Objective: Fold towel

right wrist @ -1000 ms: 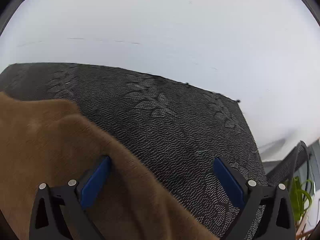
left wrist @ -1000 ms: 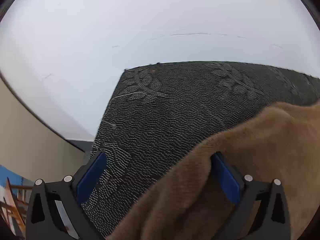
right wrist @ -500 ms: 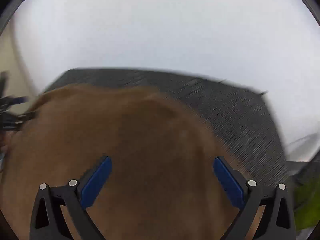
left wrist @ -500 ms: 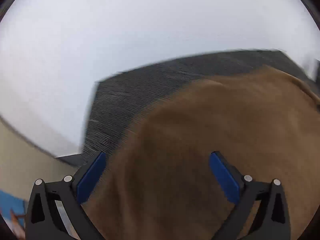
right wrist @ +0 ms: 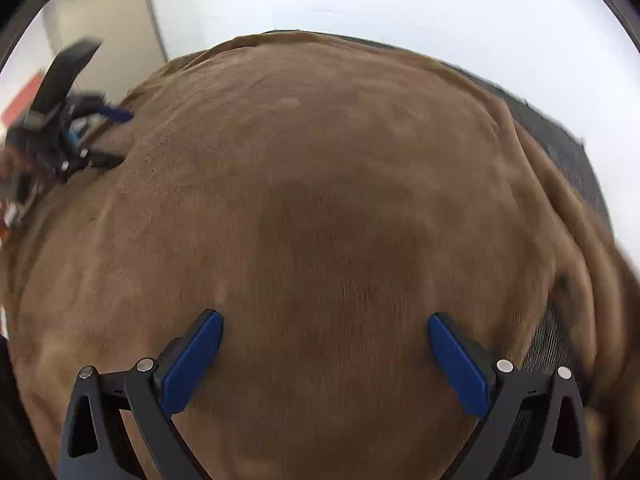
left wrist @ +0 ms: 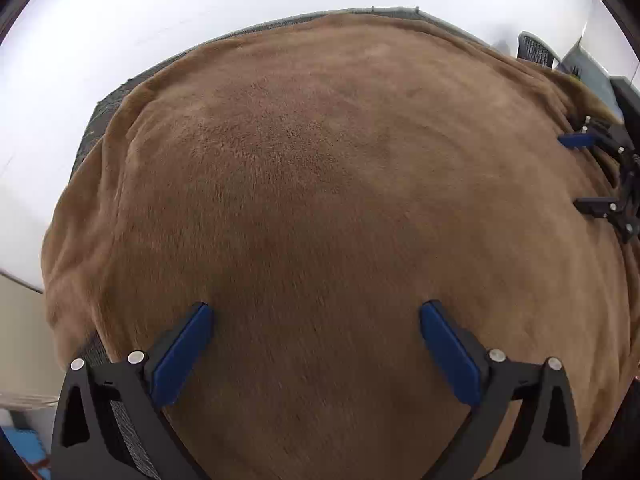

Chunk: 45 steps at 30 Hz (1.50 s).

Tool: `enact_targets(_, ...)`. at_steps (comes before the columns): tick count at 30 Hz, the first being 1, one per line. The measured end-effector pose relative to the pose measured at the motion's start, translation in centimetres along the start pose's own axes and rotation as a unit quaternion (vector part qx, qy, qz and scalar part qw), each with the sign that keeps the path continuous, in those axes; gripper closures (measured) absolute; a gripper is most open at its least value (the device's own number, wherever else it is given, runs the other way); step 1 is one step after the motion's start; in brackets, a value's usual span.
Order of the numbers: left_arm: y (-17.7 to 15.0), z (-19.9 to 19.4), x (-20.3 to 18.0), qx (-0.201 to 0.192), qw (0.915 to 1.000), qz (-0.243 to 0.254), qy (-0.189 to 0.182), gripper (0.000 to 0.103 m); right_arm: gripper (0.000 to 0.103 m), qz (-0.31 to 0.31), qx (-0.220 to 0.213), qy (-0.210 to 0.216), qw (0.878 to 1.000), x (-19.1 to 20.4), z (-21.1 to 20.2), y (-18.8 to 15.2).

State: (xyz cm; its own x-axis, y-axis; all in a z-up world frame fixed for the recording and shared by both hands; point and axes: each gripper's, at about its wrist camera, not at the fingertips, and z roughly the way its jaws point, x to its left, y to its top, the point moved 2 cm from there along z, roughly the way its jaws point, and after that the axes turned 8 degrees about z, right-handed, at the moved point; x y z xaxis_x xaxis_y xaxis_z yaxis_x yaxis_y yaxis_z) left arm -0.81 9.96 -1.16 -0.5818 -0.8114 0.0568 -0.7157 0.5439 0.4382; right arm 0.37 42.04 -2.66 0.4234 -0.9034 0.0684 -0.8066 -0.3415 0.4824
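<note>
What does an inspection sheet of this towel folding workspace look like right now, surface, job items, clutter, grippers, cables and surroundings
Surface: dark patterned cloth shows only at the edges, around the towel.
Job's things: brown towel spread wide, covering most of the surface; its left and far edges show a doubled border.
Clutter: nothing seen.
Grippers: left gripper open above the towel, holding nothing; right gripper open too, also empty.
Cables: nothing seen.
Surroundings: white wall behind; a dark mesh chair back at far right in the left wrist view.
</note>
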Motion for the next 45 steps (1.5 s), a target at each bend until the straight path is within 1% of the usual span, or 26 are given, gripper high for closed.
enact_targets(2, -0.8, -0.7, 0.1, 0.002, 0.9999, -0.013, 0.004, 0.0, 0.0, -0.001, -0.005, -0.011, 1.0, -0.2, -0.5, -0.8)
enact_targets(5, -1.8, -1.9, -0.5, 0.008, 0.9995, -0.022, 0.023, 0.0, 0.0, 0.021, -0.004, -0.03, 0.999, -0.8, -1.1, -1.5)
enact_targets(6, -2.2, -2.5, -1.4, 0.004, 0.9997, -0.013, 0.023, 0.0, 0.0, 0.031, -0.002, -0.04, 0.999, -0.7, -1.5, -1.8)
enact_targets(7, -2.5, -3.2, -2.5, -0.001, 0.9998, 0.0, 0.019, 0.0, 0.0, 0.048, -0.003, -0.054, 0.997, -0.4, -2.1, -2.1)
enact_targets(8, -2.8, -3.9, -3.6, -0.007, 0.9998, 0.012, 0.016, 0.0, 0.0, 0.057, -0.015, -0.053, 0.997, 0.3, -3.0, -2.4)
enact_targets(10, -3.5, -5.2, -5.8, -0.019, 0.9991, 0.038, 0.009, 0.0, 0.0, 0.053, -0.039, -0.018, 0.998, 2.9, -5.0, -3.2)
enact_targets(13, -4.3, -6.2, -9.8, -0.018, 0.9949, 0.098, -0.019, 0.0, 0.0, 0.019, -0.055, -0.002, 0.998, 7.5, -6.7, -4.6)
enact_targets(15, -5.2, -6.6, -12.3, -0.01, 0.9895, 0.141, -0.028, 0.0, 0.0, -0.014, -0.049, -0.003, 0.999, 10.5, -6.4, -5.2)
enact_targets(17, -6.6, -6.6, -13.8, -0.004, 0.9855, 0.168, -0.023, 0.0, 0.0, -0.032, -0.033, 0.002, 0.999, 12.2, -5.9, -6.2)
enact_targets(18, -7.2, -6.8, -13.7, -0.004, 0.986, 0.164, -0.029, 0.0, 0.0, -0.041, -0.024, 0.004, 0.999, 13.0, -5.6, -6.8)
enact_targets(20, -8.2, -7.2, -13.0, -0.001, 0.989, 0.14, -0.048, 0.0, 0.0, -0.041, 0.011, 0.003, 0.999, 13.0, -4.5, -8.3)
enact_targets(21, -8.7, -7.2, -12.6, 0.002, 0.9905, 0.124, -0.06, 0.0, 0.0, -0.029, 0.003, 0.012, 1.0, 12.5, -4.8, -8.2)
enact_targets(22, -9.3, -7.3, -12.3, 0.0, 0.9916, 0.111, -0.066, 0.0, 0.0, -0.026, 0.007, 0.016, 1.0, 12.2, -4.8, -8.6)
enact_targets(23, -9.9, -7.6, -12.0, -0.013, 0.9925, 0.102, -0.065, 0.0, 0.0, -0.035, 0.008, 0.016, 0.999, 12.1, -5.1, -8.9)
enact_targets(26, -11.1, -8.3, -11.5, -0.033, 0.9941, 0.084, -0.06, 0.0, 0.0, -0.029, 0.003, 0.013, 0.999, 11.9, -5.6, -10.0)
enact_targets(28, -11.6, -8.2, -11.3, -0.038, 0.9945, 0.076, -0.062, 0.001, 0.0, -0.02, -0.004, 0.007, 1.0, 12.6, -5.1, -10.3)
enact_targets(33, -12.6, -7.8, -10.7, -0.049, 0.9948, 0.058, -0.067, 0.001, 0.0, -0.011, -0.011, 0.012, 1.0, 12.2, -5.5, -11.0)
enact_targets(39, -12.7, -7.7, -10.1, -0.047, 0.9946, 0.054, -0.075, 0.001, 0.0, -0.005, -0.021, 0.013, 1.0, 12.4, -5.1, -11.1)
enact_targets(43, -11.3, -6.5, -9.4, -0.034, 0.9944, 0.055, -0.083, 0.001, 0.0, 0.0, -0.035, 0.012, 0.999, 12.2, -4.9, -11.3)
enact_targets(45, -10.5, -6.7, -9.2, -0.029, 0.9951, 0.053, -0.078, 0.001, 0.0, 0.005, -0.039, 0.009, 0.999, 12.2, -5.1, -11.5)
